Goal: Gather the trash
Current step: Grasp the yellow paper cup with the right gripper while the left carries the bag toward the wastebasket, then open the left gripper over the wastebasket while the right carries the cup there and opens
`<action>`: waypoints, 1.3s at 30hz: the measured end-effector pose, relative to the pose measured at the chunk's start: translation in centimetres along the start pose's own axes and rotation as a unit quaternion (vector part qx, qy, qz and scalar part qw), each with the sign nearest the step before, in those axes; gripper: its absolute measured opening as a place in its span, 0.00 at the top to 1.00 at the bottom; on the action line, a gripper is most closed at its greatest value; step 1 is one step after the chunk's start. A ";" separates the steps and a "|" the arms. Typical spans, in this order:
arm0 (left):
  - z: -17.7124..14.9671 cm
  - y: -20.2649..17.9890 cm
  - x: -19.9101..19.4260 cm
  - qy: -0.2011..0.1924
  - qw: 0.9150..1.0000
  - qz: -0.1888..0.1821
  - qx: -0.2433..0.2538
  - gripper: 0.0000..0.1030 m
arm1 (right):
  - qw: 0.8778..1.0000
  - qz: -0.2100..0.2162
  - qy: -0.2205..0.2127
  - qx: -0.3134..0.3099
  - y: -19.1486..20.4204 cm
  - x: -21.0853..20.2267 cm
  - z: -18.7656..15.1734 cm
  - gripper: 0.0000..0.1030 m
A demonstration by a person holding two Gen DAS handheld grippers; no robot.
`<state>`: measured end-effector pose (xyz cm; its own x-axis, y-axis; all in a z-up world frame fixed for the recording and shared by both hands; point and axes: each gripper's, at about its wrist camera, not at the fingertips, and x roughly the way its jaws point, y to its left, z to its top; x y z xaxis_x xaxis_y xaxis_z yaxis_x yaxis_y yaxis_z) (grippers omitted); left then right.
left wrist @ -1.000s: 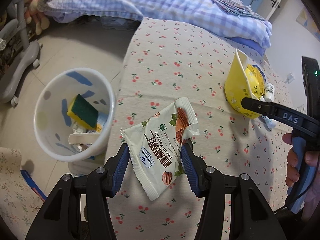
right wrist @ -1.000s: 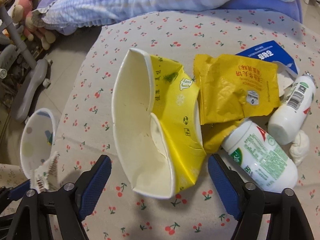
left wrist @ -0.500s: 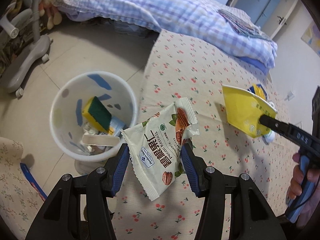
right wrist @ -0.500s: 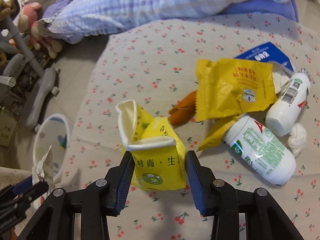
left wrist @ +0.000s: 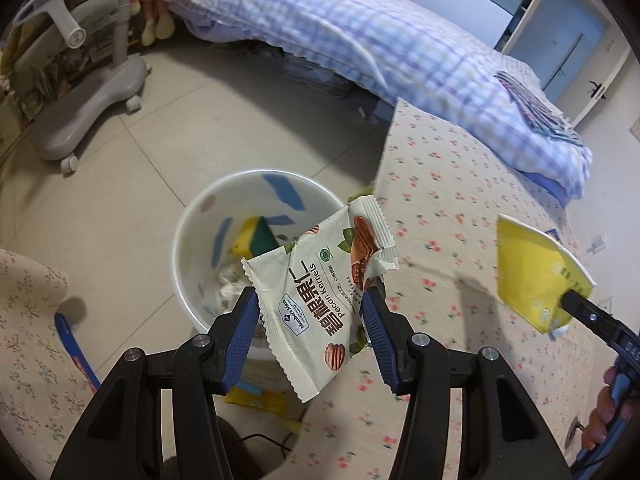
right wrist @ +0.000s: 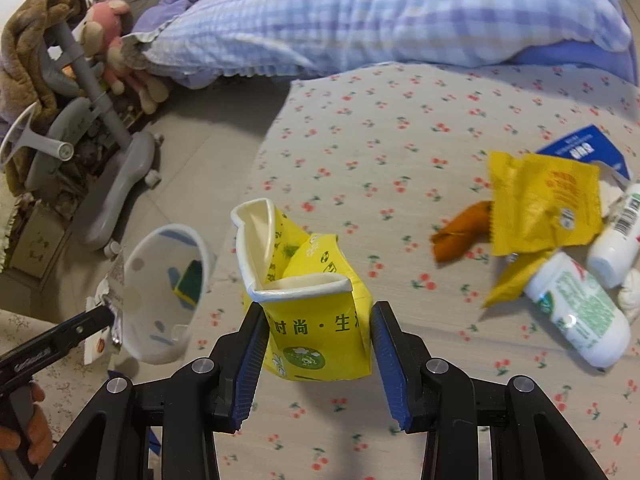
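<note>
My left gripper is shut on a white pecan kernels packet and holds it in the air over the near rim of the white trash bin, which stands on the floor beside the table. The bin holds a yellow-green sponge and crumpled scraps. My right gripper is shut on a crushed yellow paper cup, lifted above the cherry-print tablecloth. The cup also shows in the left wrist view, and the bin in the right wrist view.
On the table at the right lie a yellow wrapper, an orange scrap, two white bottles, a blue packet and a white wad. A bed with a checked quilt and a grey chair base stand behind.
My left gripper carried the packet left, off the table to over the bin. My right gripper closed on the yellow cup, lifted it and moved it left toward the bin.
</note>
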<state>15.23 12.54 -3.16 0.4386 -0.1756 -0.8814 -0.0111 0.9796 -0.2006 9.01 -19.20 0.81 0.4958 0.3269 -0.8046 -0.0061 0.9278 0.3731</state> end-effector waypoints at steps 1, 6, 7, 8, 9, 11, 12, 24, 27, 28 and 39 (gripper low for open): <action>0.1 0.3 0.2 -0.004 1.000 0.000 0.000 0.46 | 1.000 0.001 0.000 -0.001 0.2 0.1 0.0 0.55; 0.9 1.7 1.3 -0.022 1.000 -0.001 -0.004 0.43 | 1.000 0.005 0.002 -0.009 1.8 0.9 0.3 0.55; 1.0 1.9 1.6 -0.022 1.000 0.002 -0.001 0.35 | 1.000 0.007 0.002 -0.010 2.1 1.2 0.4 0.55; 1.1 2.0 1.8 -0.019 1.000 0.004 0.000 0.23 | 1.000 0.008 0.002 -0.011 2.4 1.3 0.5 0.55; 1.1 2.3 2.0 -0.012 1.000 0.006 -0.001 0.17 | 1.000 0.010 0.002 -0.011 2.7 1.5 0.5 0.55; 1.1 2.8 2.1 -0.007 1.000 0.010 -0.007 0.14 | 1.000 0.013 0.003 -0.013 3.3 1.9 0.6 0.55; 1.1 3.1 2.0 -0.011 1.000 0.015 -0.009 0.13 | 1.000 0.015 0.004 -0.015 3.7 2.2 0.6 0.55; -0.3 7.4 0.1 -0.032 0.997 0.063 -0.006 0.00 | 0.998 0.037 0.018 -0.041 8.2 5.6 0.4 0.55; -0.9 8.5 -0.1 -0.030 0.997 0.071 -0.004 0.00 | 0.997 0.043 0.024 -0.053 9.6 6.8 0.2 0.55; -1.1 8.7 -0.2 -0.030 0.997 0.074 -0.002 0.00 | 0.997 0.044 0.025 -0.055 10.0 7.1 0.2 0.55; -2.0 11.6 -1.0 -0.031 0.996 0.079 -0.019 0.00 | 0.992 0.071 0.040 -0.100 14.1 11.3 -0.8 0.53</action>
<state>12.91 23.90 -5.48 0.4833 -0.0114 -0.8754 -0.1181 0.9899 -0.0781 13.86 -2.22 -3.41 0.4066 0.4627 -0.7878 -0.2473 0.8858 0.3926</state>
